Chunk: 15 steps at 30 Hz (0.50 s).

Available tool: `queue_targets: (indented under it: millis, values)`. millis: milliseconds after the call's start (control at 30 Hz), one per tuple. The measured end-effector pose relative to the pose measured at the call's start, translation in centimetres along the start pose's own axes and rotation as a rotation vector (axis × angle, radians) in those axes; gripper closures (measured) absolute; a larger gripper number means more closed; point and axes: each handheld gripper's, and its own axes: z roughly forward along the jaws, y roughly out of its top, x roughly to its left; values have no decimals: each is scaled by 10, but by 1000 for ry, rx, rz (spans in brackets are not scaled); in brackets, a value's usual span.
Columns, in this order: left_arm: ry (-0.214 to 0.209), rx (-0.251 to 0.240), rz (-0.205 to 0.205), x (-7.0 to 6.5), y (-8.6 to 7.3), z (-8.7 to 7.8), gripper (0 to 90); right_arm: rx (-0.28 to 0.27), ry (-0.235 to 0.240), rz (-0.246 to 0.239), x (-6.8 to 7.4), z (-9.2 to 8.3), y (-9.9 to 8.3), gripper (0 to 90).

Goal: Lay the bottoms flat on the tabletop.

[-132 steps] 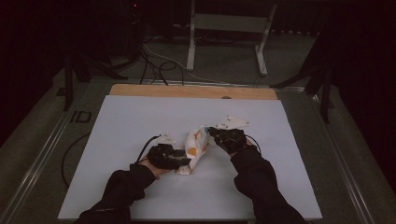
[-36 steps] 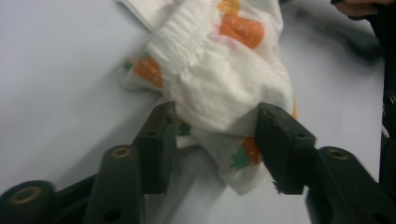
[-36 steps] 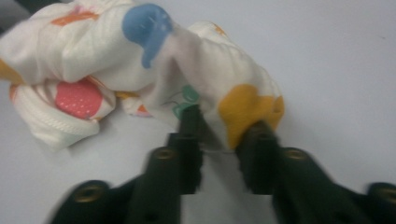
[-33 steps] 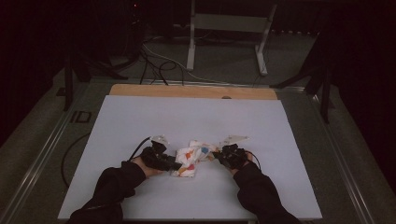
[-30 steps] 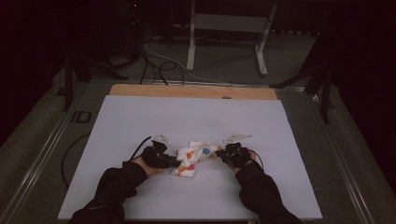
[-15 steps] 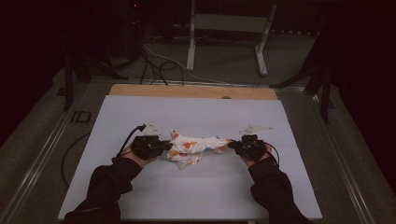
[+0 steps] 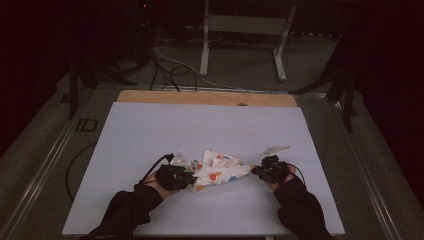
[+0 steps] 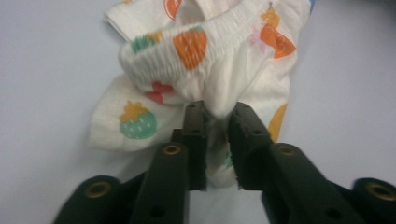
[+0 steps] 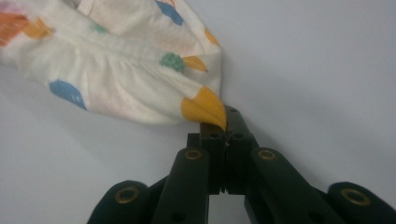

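A small white garment (image 7: 220, 172) printed with orange, green and blue fruit lies stretched between my two grippers near the table's front. My left gripper (image 7: 189, 179) holds its left end. In the left gripper view a bunched fold of the garment (image 8: 210, 60) sits pinched between the jaws of the left gripper (image 8: 217, 116), which have just been opening a little with the fabric still between them. My right gripper (image 7: 256, 171) is at the right end. In the right gripper view the right gripper (image 9: 226, 119) is shut tight on an orange-printed corner of the garment (image 9: 116, 79).
The white table top (image 7: 200, 125) has a wooden strip (image 7: 205, 97) along its far edge. A small white piece (image 7: 275, 149) lies just beyond my right hand. Cables and a metal stand (image 7: 245, 30) are on the floor behind the table.
The hands moved apart and drew the crumpled garment out into a band between them. In the last half second the left hand came back slightly toward the right.
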Motion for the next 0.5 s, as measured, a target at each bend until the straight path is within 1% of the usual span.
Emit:
queue_targets:
  millis: [33, 67, 133, 167, 200, 233, 267, 300, 333, 367, 433, 467, 500]
  values:
    - [-16, 0, 0, 1, 0, -1, 726, 2, -1, 4, -1, 0, -1, 876]
    - [-20, -4, -3, 1, 1, -2, 676, 5, 2, 9, -2, -1, -2, 822]
    - [-30, -5, 12, 2, 2, -8, 586, 11, -5, 9, -4, -3, -4, 724]
    - [-28, -16, 4, 5, 2, -12, 557, 12, -1, 11, -5, -6, -5, 688]
    - [-30, -23, -1, 7, 3, -17, 522, 15, -12, 9, -7, -12, -6, 630]
    - [-32, -26, 0, 9, 3, -20, 522, 15, -12, 9, -7, -12, -6, 630]
    - [-25, -31, 4, 12, 4, -26, 500, 15, -15, 5, -7, -15, -6, 619]
    - [-19, -38, -5, 14, 4, -29, 500, 8, -19, 4, -8, -20, -5, 610]
    - [-12, -49, -2, 17, 5, -33, 500, -8, -27, 7, -9, -25, -4, 609]
    - [-8, -57, -10, 20, 6, -35, 500, -29, -24, 13, -9, -30, -1, 609]
    - [-7, -69, -13, 26, 8, -37, 500, -75, -8, 21, -8, -36, 6, 613]
    - [-12, -76, -19, 29, 10, -36, 500, -94, -1, 27, -7, -37, 11, 615]
    - [-16, -81, -26, 32, 11, -35, 498, -107, 16, 30, -4, -35, 15, 615]
